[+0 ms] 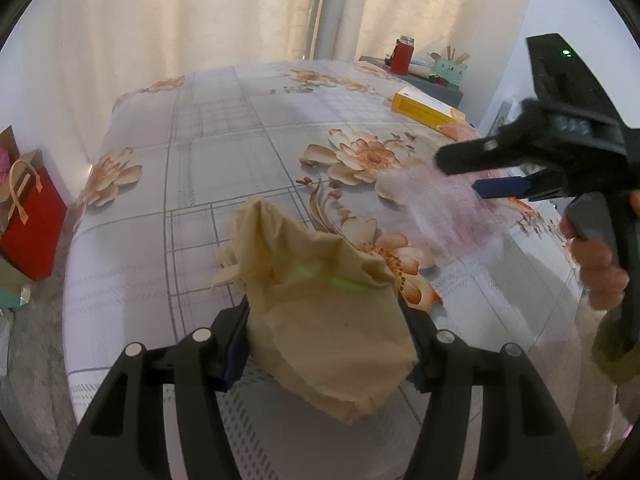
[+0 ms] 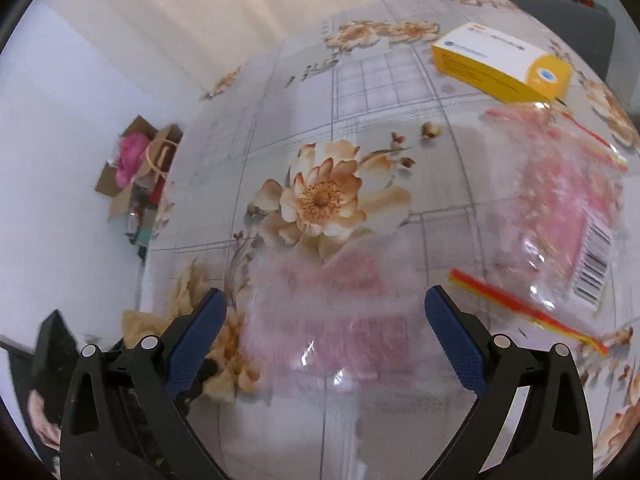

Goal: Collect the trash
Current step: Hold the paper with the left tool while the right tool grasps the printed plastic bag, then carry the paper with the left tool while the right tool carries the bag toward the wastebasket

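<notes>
Now crumpled paper bag (image 1: pixel 320 320) clamped in left jaws, clear plastic bag (image 2: pixel 332 320) between wide right jaws

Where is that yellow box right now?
The yellow box lies on the flowered bedspread at its far right edge, just beyond the clear plastic bag.

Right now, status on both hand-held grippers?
Left hand-held gripper shut on crumpled beige paper. Right hand-held gripper open over clear plastic bag. Yellow box remains. Nothing blocking.

Both wrist cameras look steeply down, close over the floral tablecloth (image 1: pixel 224 152), sharing its yellow box (image 2: pixel 500 64).
</notes>
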`<action>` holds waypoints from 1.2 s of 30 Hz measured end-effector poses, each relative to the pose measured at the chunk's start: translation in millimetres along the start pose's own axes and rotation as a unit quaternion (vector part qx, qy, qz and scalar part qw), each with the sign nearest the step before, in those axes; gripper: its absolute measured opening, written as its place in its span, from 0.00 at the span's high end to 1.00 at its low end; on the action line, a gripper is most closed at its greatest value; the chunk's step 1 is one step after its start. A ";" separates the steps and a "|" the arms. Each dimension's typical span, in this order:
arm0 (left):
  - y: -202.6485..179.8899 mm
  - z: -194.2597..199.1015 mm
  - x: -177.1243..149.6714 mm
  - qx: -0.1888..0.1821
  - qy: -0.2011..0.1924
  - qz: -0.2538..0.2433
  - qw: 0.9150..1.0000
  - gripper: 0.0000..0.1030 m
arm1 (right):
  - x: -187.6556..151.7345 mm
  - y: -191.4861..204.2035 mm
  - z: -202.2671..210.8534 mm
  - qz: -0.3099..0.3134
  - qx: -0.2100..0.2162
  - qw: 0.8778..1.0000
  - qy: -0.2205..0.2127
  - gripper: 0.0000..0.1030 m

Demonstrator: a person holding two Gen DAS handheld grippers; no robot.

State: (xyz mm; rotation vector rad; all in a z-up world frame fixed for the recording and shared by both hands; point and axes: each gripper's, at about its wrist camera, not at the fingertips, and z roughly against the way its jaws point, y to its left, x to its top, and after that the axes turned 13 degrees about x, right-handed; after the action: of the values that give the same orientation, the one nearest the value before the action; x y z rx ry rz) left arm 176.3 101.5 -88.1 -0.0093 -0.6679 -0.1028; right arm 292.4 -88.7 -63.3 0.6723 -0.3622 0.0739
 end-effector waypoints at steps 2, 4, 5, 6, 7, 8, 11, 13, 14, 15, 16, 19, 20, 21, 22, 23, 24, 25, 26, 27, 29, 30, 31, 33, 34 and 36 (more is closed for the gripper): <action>-0.6 0.2 0.1 0.003 0.000 0.003 1.000 0.43 | -1.2 5.4 -10.6 0.013 -0.027 0.999 0.011 0.08; -1.9 0.1 0.2 0.007 0.000 0.005 1.000 0.43 | -5.1 10.0 -20.8 0.034 -0.061 0.997 0.019 0.07; -2.5 0.1 0.1 0.009 -0.001 0.005 1.000 0.43 | -8.8 13.3 -25.2 0.049 -0.075 0.996 0.023 0.07; -3.3 0.1 -0.1 0.010 -0.001 0.004 1.000 0.43 | -12.7 16.5 -26.3 0.064 -0.085 0.994 0.021 0.07; -3.9 -0.1 -0.4 0.011 -0.001 0.003 1.000 0.43 | -16.1 19.5 -27.5 0.076 -0.090 0.993 0.024 0.07; -4.4 0.1 -1.1 0.013 -0.001 0.002 1.000 0.43 | -20.6 22.6 -28.2 0.088 -0.094 0.991 0.030 0.07; -4.4 -0.1 -1.1 0.014 -0.002 0.002 1.000 0.43 | -30.4 24.6 -25.8 0.110 -0.089 0.989 0.034 0.07; -6.2 -0.1 -1.3 0.022 -0.004 0.002 1.000 0.47 | -34.9 23.1 -22.8 0.119 -0.084 0.989 0.033 0.07; -5.9 -0.5 -1.0 0.023 -0.005 0.001 1.000 0.51 | -36.9 21.4 -20.4 0.122 -0.081 0.989 0.031 0.09; -5.6 -0.6 -0.9 0.023 -0.005 0.003 1.000 0.53 | -38.1 20.3 -18.9 0.123 -0.079 0.989 0.028 0.10; -5.1 -1.3 -0.2 0.022 -0.005 0.005 1.000 0.57 | -39.2 18.8 -15.9 0.124 -0.078 0.989 0.026 0.14; -4.9 -1.2 0.6 0.018 -0.002 0.007 1.000 0.66 | -44.9 16.5 -11.8 0.124 -0.080 0.989 0.020 0.33; -5.7 -0.8 0.9 0.017 -0.001 0.007 1.000 0.69 | -45.4 14.0 -8.5 0.118 -0.071 0.990 0.019 0.39; -6.2 0.7 -0.3 0.017 0.000 0.007 1.000 0.70 | -43.0 10.9 -6.3 0.112 -0.067 0.991 0.017 0.43; -7.0 1.6 -0.7 0.018 0.000 0.006 1.000 0.71 | -42.5 10.2 -5.7 0.110 -0.065 0.992 0.016 0.51; -8.7 2.3 -0.9 0.019 0.000 0.005 1.000 0.72 | -43.2 7.7 -2.3 0.102 -0.058 0.993 0.013 0.56; -9.7 2.2 -0.2 0.020 0.000 0.004 1.000 0.73 | -43.4 6.1 -0.7 0.093 -0.051 0.994 0.012 0.57; -10.5 3.2 0.2 0.019 0.000 0.003 1.000 0.74 | -43.7 2.0 2.6 0.082 -0.043 0.996 0.009 0.60; -11.1 4.2 0.7 0.019 0.000 0.002 1.000 0.74 | -43.0 0.7 3.3 0.077 -0.039 0.996 0.007 0.63; -11.8 5.5 0.8 0.020 -0.001 0.001 1.000 0.74 | -43.9 -2.8 5.9 0.068 -0.032 0.997 0.005 0.63; -14.4 7.3 0.7 0.020 -0.003 0.000 1.000 0.75 | -47.9 -7.2 10.5 0.056 -0.019 0.998 0.001 0.66; -15.4 8.3 0.9 0.021 -0.003 -0.001 1.000 0.75 | -51.2 -8.2 12.8 0.051 -0.015 0.999 -0.001 0.66; -16.9 9.2 1.1 0.021 -0.004 -0.001 1.000 0.75 | -53.4 -9.8 15.2 0.047 -0.011 0.999 -0.004 0.67; -19.9 10.5 2.5 0.020 -0.005 -0.003 1.000 0.75 | -55.5 -10.9 20.1 0.042 -0.004 0.999 -0.009 0.67; -21.4 11.6 3.1 0.020 -0.006 -0.004 1.000 0.75 | -57.1 -9.9 22.1 0.041 0.000 0.999 -0.012 0.67; -23.7 14.2 4.1 0.018 -0.009 -0.005 1.000 0.76 | -59.3 -8.4 28.0 0.041 0.008 0.999 -0.021 0.67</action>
State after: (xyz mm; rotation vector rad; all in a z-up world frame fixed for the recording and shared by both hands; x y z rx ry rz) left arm 168.4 78.1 -75.0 0.0287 -0.6869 -0.1005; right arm 230.1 -109.7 -68.9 0.6749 -0.4292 0.1415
